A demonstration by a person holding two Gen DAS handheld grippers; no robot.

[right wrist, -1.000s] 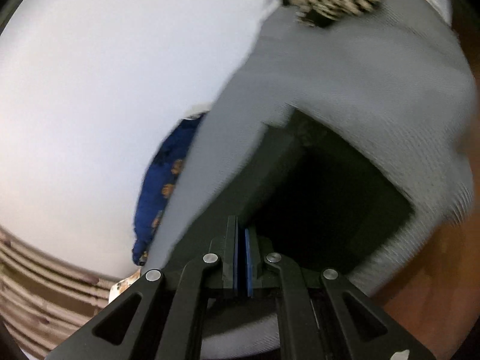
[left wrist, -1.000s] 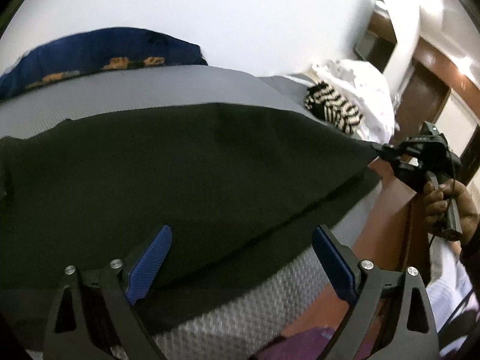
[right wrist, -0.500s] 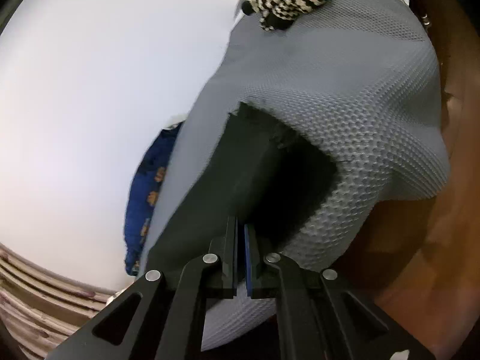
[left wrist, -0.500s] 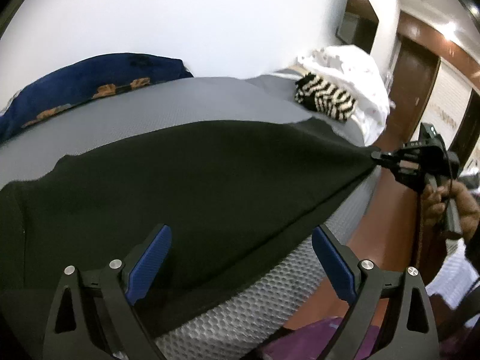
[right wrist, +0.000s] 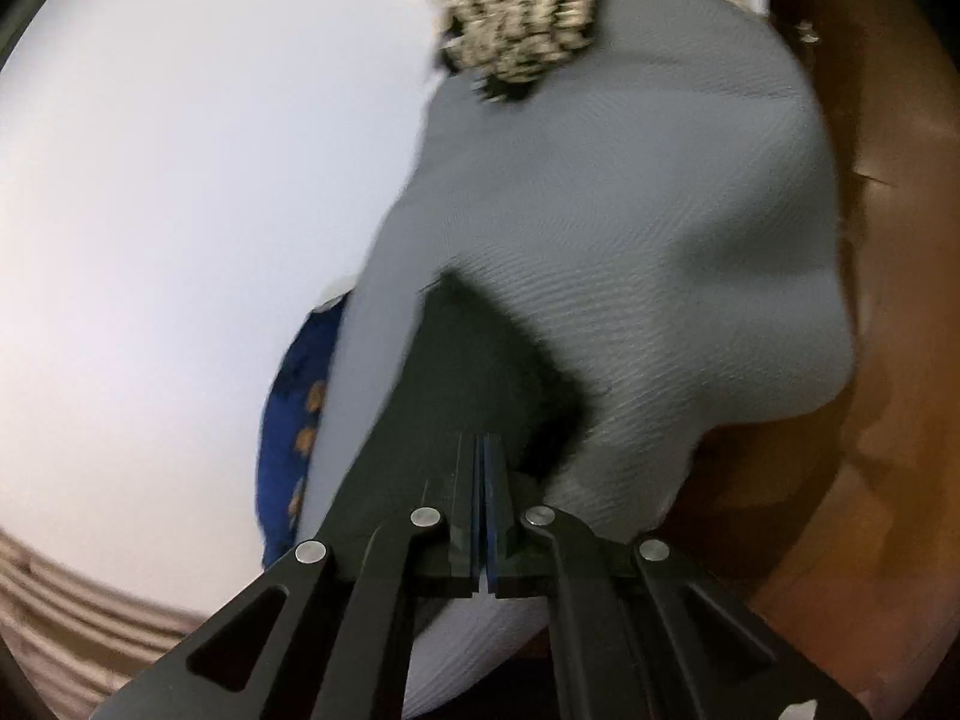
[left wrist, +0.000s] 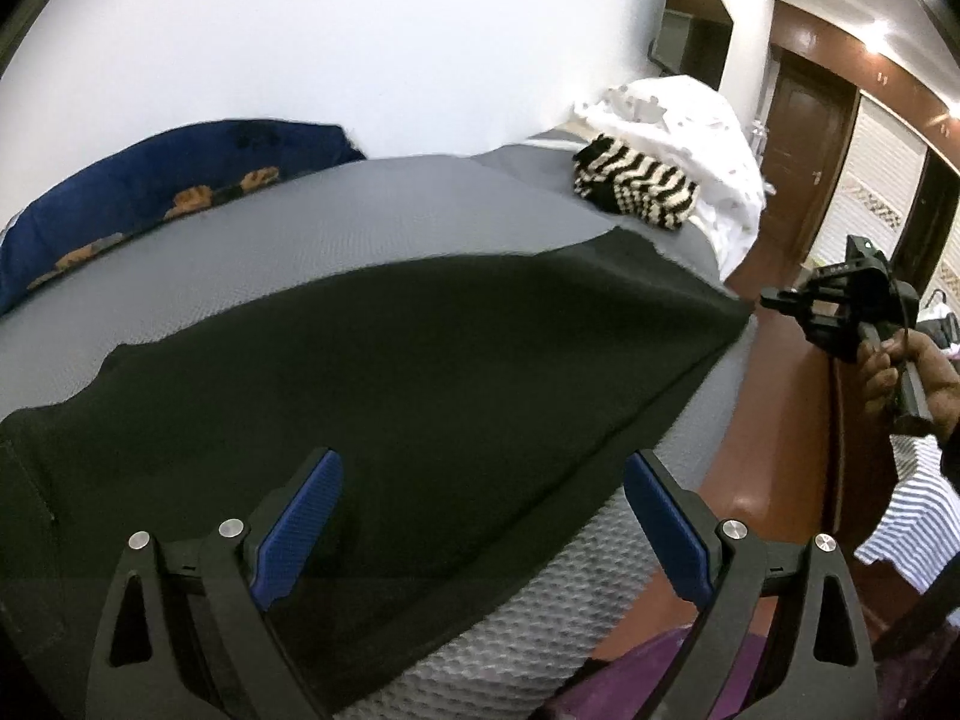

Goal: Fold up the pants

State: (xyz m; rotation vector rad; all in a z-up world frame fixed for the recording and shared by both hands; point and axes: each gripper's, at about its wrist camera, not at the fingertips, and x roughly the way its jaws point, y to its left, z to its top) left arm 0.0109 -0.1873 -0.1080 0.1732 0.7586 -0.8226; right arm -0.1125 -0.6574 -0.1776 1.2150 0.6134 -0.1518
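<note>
Black pants [left wrist: 384, 372] lie spread along the near edge of a grey mattress [left wrist: 336, 222]. My left gripper [left wrist: 480, 516] is open and empty, hovering above the pants' near edge. My right gripper [right wrist: 483, 462] is shut, with the pants' black cloth [right wrist: 474, 360] lying right at its tips; the frames do not show clearly whether cloth is pinched. In the left wrist view the right gripper [left wrist: 771, 300] sits just off the pants' right end corner, a small gap showing between them.
A black-and-white zigzag cloth [left wrist: 636, 192] and a white pillow [left wrist: 678, 126] lie at the mattress's far right. A blue patterned pillow [left wrist: 156, 198] lies against the wall at left. Brown wooden floor [left wrist: 774, 420] runs past the mattress edge. A striped cloth [left wrist: 906, 516] lies at right.
The pants have been drawn out to the right and laid flatter. The right gripper has moved right, away from the mattress corner. The left gripper has risen, staying open.
</note>
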